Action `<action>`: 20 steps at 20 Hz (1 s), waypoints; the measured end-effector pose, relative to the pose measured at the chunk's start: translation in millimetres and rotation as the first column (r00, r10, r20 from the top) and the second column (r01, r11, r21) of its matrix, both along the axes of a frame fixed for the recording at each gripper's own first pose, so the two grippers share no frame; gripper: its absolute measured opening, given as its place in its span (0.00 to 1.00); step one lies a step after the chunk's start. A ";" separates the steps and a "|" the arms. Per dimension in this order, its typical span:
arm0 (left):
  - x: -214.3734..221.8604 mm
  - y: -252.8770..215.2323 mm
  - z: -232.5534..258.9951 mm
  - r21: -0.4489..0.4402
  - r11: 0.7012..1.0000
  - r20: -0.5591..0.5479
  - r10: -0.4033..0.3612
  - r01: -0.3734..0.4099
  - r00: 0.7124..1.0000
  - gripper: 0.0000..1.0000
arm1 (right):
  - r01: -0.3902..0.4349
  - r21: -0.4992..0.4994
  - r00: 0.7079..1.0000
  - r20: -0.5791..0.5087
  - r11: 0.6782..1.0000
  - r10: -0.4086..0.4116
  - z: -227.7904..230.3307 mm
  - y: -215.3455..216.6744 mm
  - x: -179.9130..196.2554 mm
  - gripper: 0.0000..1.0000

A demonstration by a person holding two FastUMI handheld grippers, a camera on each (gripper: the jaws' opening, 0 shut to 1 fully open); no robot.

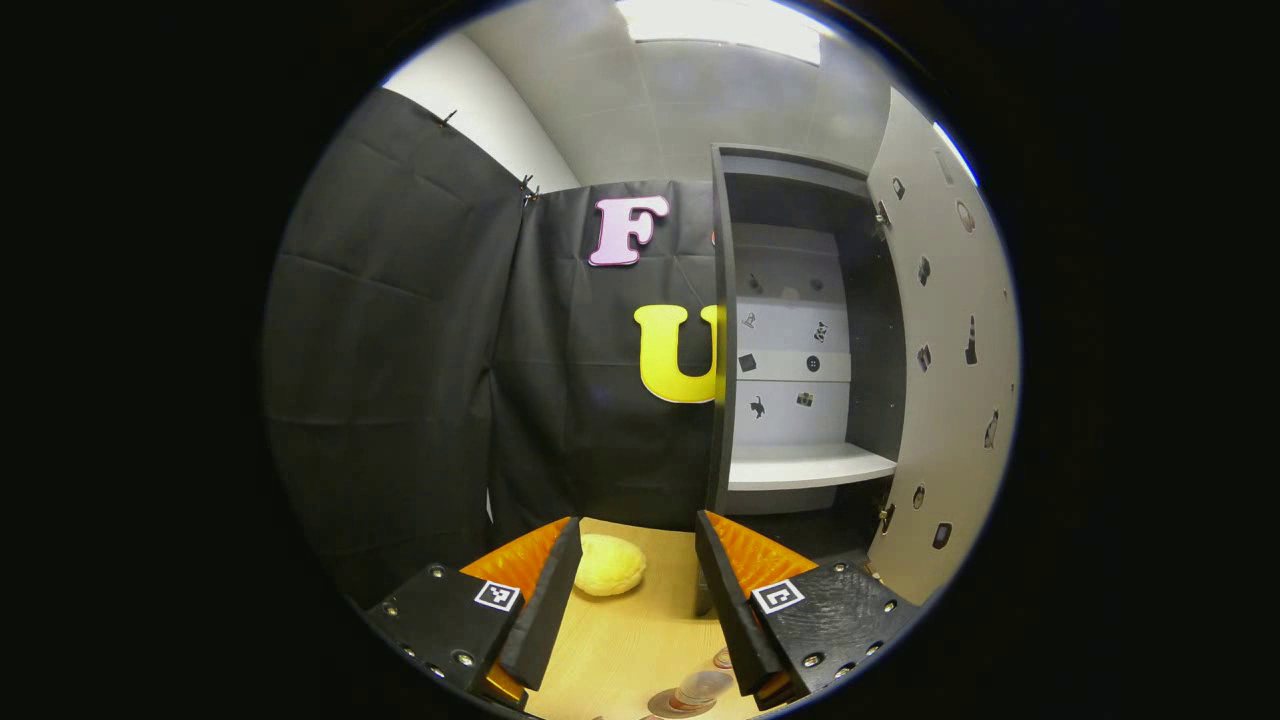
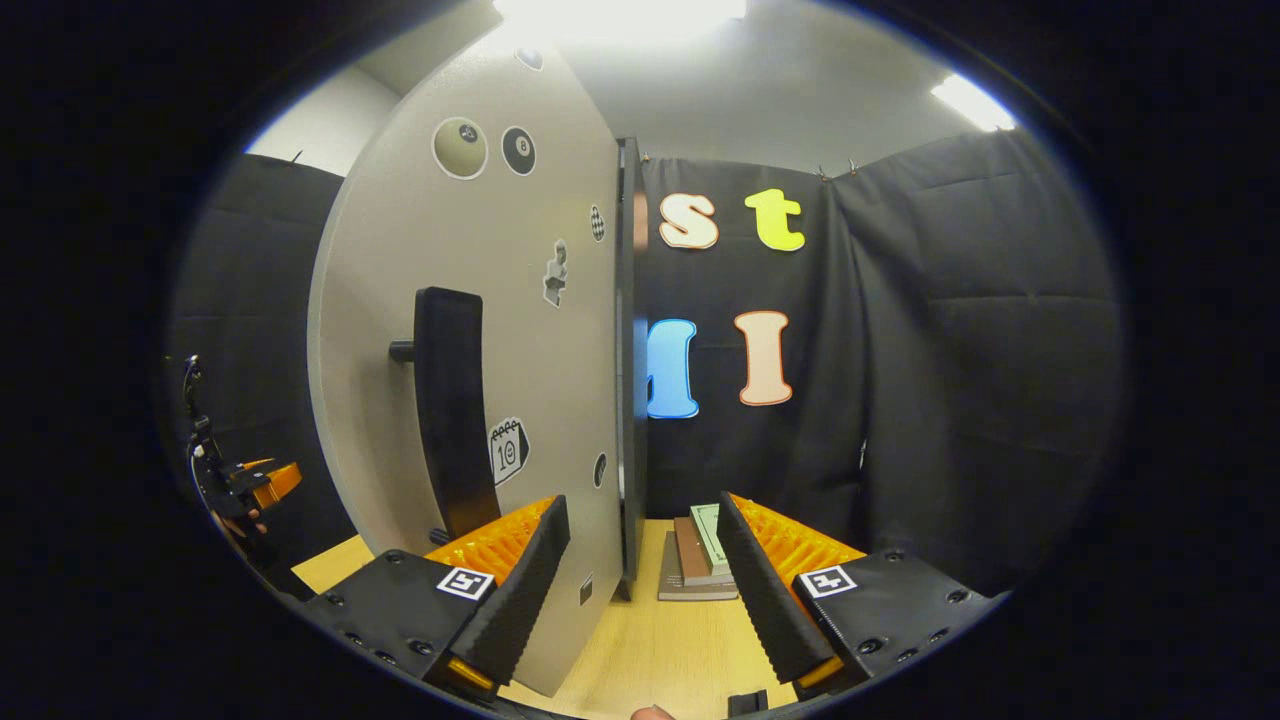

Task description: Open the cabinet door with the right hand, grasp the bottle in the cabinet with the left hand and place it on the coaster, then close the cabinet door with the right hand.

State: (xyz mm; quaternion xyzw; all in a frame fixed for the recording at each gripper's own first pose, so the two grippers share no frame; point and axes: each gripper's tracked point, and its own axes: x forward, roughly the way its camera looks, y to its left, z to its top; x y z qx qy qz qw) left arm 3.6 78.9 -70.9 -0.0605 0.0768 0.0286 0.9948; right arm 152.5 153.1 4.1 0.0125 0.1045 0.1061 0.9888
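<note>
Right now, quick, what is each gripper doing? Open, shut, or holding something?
Left gripper: open, holding nothing, above the table.
Right gripper: open, holding nothing, beside the open cabinet door.

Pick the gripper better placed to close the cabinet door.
Right. The right gripper, jaws open, faces the open door with the handle close ahead. The left gripper points into the cabinet, away from the handle.
</note>
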 end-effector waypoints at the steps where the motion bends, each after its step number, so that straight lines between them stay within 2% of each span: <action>1: 0.1 0.6 -1.1 -0.005 1.000 0.000 -0.006 0.006 1.000 0.66 | -0.003 -0.002 1.000 -0.001 1.000 0.003 -0.3 7.9 -0.9 0.95; 2: 1.6 3.4 -1.7 -0.006 1.000 0.002 -0.011 0.011 1.000 0.64 | -0.007 -0.003 1.000 -0.003 1.000 0.007 0.3 15.3 -2.4 0.95; 5: 4.7 7.6 2.0 0.006 1.000 0.014 -0.026 0.026 1.000 0.66 | -0.018 -0.012 1.000 -0.003 1.000 0.018 2.6 27.2 1.6 0.95; 6: 6.8 9.1 2.8 0.011 0.999 0.017 -0.031 0.030 0.999 0.66 | -0.018 -0.017 1.000 0.003 1.000 0.018 3.4 31.6 2.5 0.91; 7: 9.5 11.4 3.5 0.016 0.999 0.020 -0.034 0.034 0.999 0.66 | -0.017 -0.019 1.000 0.009 1.000 0.017 4.8 36.2 3.5 0.95; 9: 11.0 17.2 4.1 0.023 0.999 0.028 -0.040 0.039 0.999 0.64 | -0.012 -0.009 1.000 0.016 1.000 0.012 4.9 48.7 5.8 0.95; 10: 11.1 18.2 4.7 0.024 0.999 0.031 -0.042 0.041 0.999 0.64 | -0.012 -0.002 1.000 0.017 1.000 0.012 6.9 54.4 4.4 0.91; 11: 13.0 21.4 5.7 0.025 0.999 0.034 -0.043 0.042 0.998 0.66 | -0.013 0.001 1.000 0.018 1.000 0.013 7.8 59.0 4.2 0.95; 13: 18.7 33.5 7.4 0.026 0.999 0.039 -0.042 0.041 0.998 0.66 | -0.022 -0.006 0.999 0.024 1.000 0.022 9.7 70.1 3.9 0.95; 14: 18.9 41.7 7.9 0.026 0.999 0.040 -0.041 0.040 0.998 0.66 | -0.028 -0.008 0.999 0.026 1.000 0.028 8.4 74.7 7.1 0.91; 15: 20.2 47.9 8.3 0.024 0.999 0.041 -0.039 0.038 0.998 0.66 | -0.035 -0.007 0.999 0.028 0.999 0.035 7.5 80.7 9.9 0.95; 20: 22.5 76.3 3.7 0.021 1.000 0.040 -0.024 0.023 0.999 0.66 | -0.073 0.008 0.996 0.049 0.997 0.073 12.5 121.1 16.9 0.95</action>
